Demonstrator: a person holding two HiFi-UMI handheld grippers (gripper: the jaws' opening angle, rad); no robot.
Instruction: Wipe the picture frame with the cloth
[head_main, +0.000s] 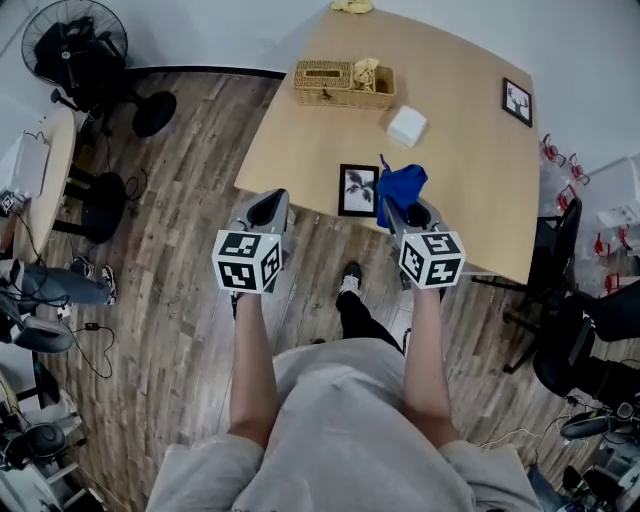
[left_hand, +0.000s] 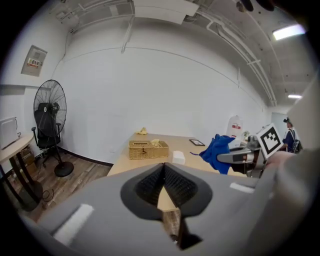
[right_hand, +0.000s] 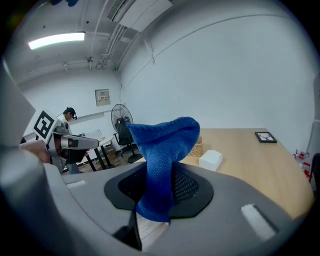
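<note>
At the near edge of the bench (head_main: 470, 190), a person is standing and holding out both tools side by side. The left tool (head_main: 267, 208) is hanging over the wooden floor (head_main: 180, 200) just short of the bench's near left corner; its jaws are pressing together at their tips with nothing between them. The right tool (head_main: 403, 212) is reaching over the near edge, and its jaws are clamping a blue cloth (head_main: 402, 186), which is bunching upward out of the grip. A wicker basket (head_main: 343, 85) is sitting near the far edge. The picture frame (head_main: 358, 190) is lying flat close to the near edge, between the two tool tips and much nearer the right one, with the cloth just beside its right side; whether cloth and frame are touching cannot be told. A white box (head_main: 407, 126) is resting between the basket and the cloth. A second, smaller frame (head_main: 517, 101) is lying by the right edge, well apart from both tools.
</note>
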